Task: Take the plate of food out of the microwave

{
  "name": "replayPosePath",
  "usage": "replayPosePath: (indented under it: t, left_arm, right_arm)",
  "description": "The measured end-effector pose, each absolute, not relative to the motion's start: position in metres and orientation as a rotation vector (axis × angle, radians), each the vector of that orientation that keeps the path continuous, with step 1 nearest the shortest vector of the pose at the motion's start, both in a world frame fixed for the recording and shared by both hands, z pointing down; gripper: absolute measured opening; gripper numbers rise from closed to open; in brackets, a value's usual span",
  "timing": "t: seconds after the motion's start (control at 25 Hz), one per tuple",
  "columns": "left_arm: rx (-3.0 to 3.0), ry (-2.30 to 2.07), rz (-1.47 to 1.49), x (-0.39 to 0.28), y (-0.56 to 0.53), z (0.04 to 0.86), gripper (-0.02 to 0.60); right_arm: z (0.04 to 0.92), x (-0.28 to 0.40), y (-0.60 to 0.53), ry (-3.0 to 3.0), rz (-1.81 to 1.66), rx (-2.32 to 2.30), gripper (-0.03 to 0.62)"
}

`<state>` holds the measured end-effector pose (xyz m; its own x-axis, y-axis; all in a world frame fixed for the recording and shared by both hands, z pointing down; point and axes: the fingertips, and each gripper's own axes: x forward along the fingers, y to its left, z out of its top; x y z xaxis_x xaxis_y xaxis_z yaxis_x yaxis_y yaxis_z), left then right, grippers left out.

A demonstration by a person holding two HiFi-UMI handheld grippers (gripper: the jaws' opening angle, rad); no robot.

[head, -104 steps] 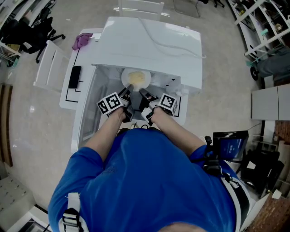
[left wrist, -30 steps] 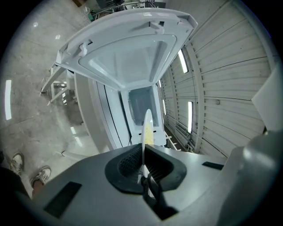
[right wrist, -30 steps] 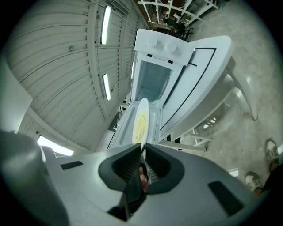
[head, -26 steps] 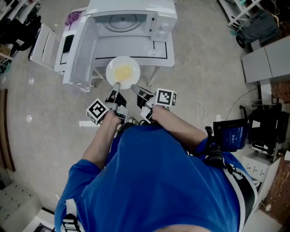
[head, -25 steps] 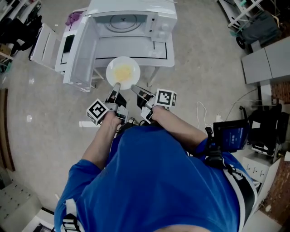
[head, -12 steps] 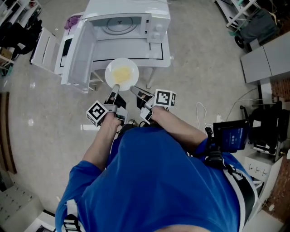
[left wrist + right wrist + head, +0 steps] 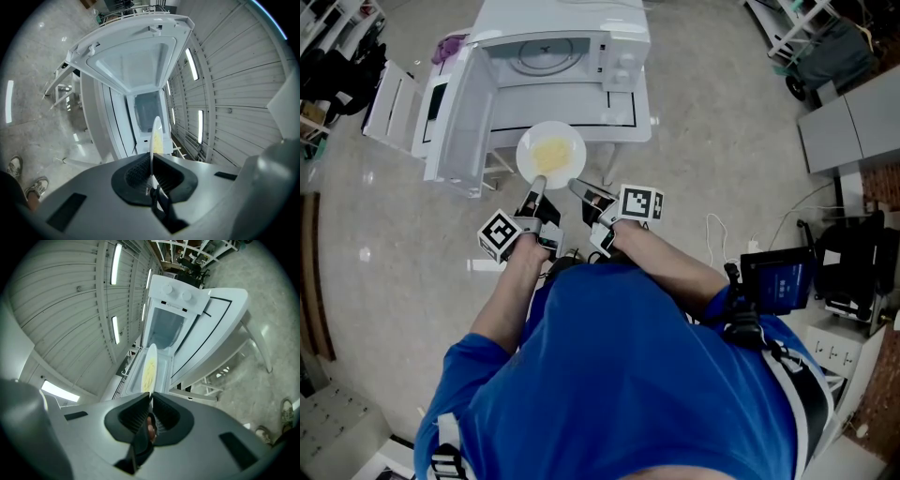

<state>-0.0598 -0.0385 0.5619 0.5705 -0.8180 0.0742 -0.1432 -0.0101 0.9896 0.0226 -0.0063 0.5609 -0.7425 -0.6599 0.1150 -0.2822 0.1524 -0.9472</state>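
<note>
The left gripper (image 7: 538,184) and the right gripper (image 7: 578,187) each pinched the rim of the plate (image 7: 551,150), already outside the microwave (image 7: 623,58). Next it needed a level resting place.

White plate (image 7: 550,152) of yellow food, level

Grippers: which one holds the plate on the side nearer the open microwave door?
The left gripper, shut on the plate rim on the side toward the open door. The right gripper clamps the rim farther from it.
</note>
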Motion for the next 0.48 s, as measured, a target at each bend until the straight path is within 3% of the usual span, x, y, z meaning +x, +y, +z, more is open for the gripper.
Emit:
replayPosePath:
  t: [0.48]
  left_arm:
    - [1.51, -0.874, -0.669, -0.064, -0.048, 0.558, 0.017]
  right_arm:
    - [0.558, 0.02, -0.019, 2.138, -1.606, -0.883, 0.025]
